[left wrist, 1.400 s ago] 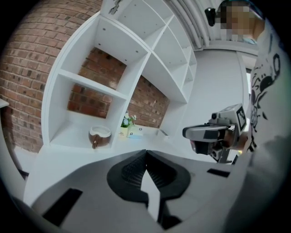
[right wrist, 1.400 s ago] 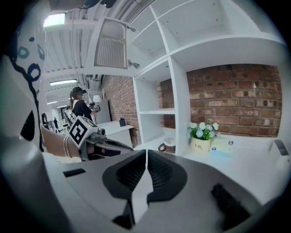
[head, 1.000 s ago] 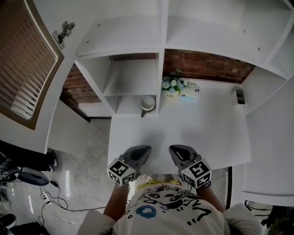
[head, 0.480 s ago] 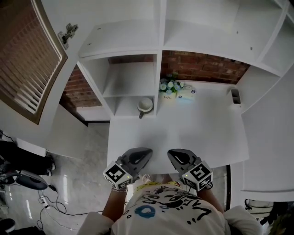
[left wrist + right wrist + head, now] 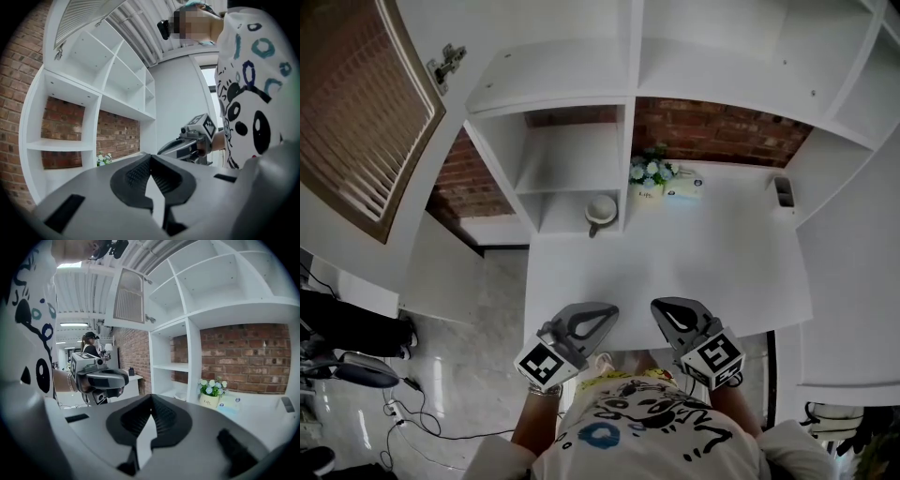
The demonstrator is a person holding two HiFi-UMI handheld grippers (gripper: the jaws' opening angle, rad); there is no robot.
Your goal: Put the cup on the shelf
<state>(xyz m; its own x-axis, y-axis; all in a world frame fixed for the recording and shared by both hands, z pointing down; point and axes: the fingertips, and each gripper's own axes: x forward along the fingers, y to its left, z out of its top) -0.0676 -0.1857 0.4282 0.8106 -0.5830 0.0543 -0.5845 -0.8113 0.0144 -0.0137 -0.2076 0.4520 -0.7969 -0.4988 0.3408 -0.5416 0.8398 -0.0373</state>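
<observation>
Item: cup [image 5: 601, 210], white, standing in the lowest compartment of the white shelf unit [image 5: 518, 161], just left of the upright divider, handle turned toward the person. Item: left gripper [image 5: 600, 313], over the near edge of the white table [image 5: 694, 267], fingers pressed together at the tips with nothing between them (its own view shows the ribbed pads [image 5: 140, 172] meeting at a point). Item: right gripper [image 5: 662, 308], beside the left one and apart from it, also over the near table edge, fingers likewise closed tip to tip and empty, well apart from the cup. Item: small pot of pale flowers [image 5: 649, 178], at the back of the table just right of the divider. Item: light tissue box [image 5: 684, 188], touching or just beside the pot on its right. Backing: red brick wall [image 5: 722, 136] behind the open compartments. Fitting: louvred cabinet door [image 5: 358, 141], swung open at upper left
</observation>
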